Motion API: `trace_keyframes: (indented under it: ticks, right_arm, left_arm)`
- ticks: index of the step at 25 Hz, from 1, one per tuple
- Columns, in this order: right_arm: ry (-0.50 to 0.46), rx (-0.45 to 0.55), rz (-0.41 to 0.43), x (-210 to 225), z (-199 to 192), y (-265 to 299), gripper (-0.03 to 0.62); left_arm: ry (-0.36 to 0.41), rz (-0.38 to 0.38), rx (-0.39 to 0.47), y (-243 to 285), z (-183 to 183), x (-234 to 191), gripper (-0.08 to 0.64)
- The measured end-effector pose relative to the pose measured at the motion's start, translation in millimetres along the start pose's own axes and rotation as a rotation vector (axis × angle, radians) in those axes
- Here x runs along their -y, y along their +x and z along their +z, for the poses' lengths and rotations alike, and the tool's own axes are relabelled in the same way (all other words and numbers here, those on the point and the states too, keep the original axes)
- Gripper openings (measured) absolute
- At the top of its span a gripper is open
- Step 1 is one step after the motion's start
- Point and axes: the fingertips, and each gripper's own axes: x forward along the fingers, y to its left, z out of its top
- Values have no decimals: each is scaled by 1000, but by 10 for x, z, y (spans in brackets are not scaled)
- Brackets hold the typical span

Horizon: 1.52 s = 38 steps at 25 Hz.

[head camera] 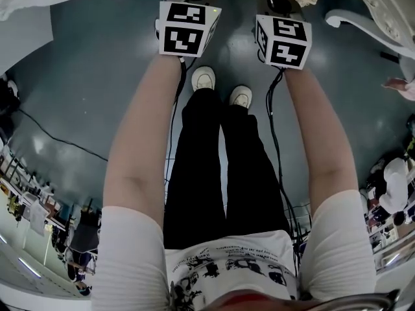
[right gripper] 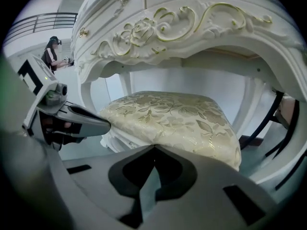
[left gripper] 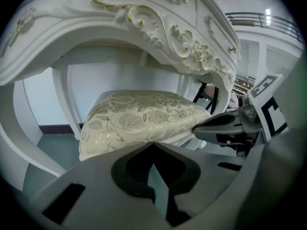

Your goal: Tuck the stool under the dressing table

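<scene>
Pushing is judged the step in hand: the cream floral-brocade cushioned stool [left gripper: 139, 116] is seen largely beneath the arched front of the white carved gilt-trimmed dressing table [left gripper: 158, 28]. The left gripper [left gripper: 152, 143] and right gripper [right gripper: 154, 147] are closed empty at the cushion's near edge. An even two-sided shove is called for next.

Looking down on a dark blue-grey floor [head camera: 84, 109] gleaming faintly with reflected light, with a black cable [head camera: 61, 138] trailing across it at the left and a clutter of desks [head camera: 31, 207] crowding the lower left edge. Showing, from the gripper views, a plain white wall [left gripper: 37, 100] meeting a dark skirting board [left gripper: 56, 127] above a teal stretch of floor, a railing [right gripper: 36, 23] curving along an upper level, a strip light [left gripper: 267, 17] glowing beside it, and a black chair frame [right gripper: 277, 120] standing off to one side.
</scene>
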Motion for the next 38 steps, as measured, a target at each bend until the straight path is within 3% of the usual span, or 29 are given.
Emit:
trace_keyframes:
  ticks: [2, 7, 14, 18, 20, 27, 32, 38]
  right_arm:
    - [-12, -17, 10, 13, -27, -40, 18]
    - [-31, -36, 55, -114, -10, -390, 18]
    - [-14, 40, 88, -344, 330, -1321, 18]
    - [22, 163, 206, -518, 813, -1938, 18]
    - [19, 214, 224, -520, 1043, -2253, 18]
    - [-9, 369, 161, -371, 1865, -3330, 17]
    - [-20, 484, 160, -381, 2463, -4160, 17]
    - [-40, 564, 138, -393, 2905, -5060, 18]
  left_arm:
    - [-26, -8, -42, -28, -76, 23, 20]
    - [-27, -22, -41, -345, -56, 162, 20]
    - [-35, -54, 27, -1134, 284, 650, 20]
    - [-30, -80, 111, -1663, 757, 849, 20]
    - [-6, -84, 163, -1932, 1044, 925, 20]
    - [95, -67, 335, -2970, 2030, 1159, 20]
    - [168, -69, 451, -3697, 2717, 1460, 20]
    - [199, -94, 556, -4510, 3312, 1892, 20]
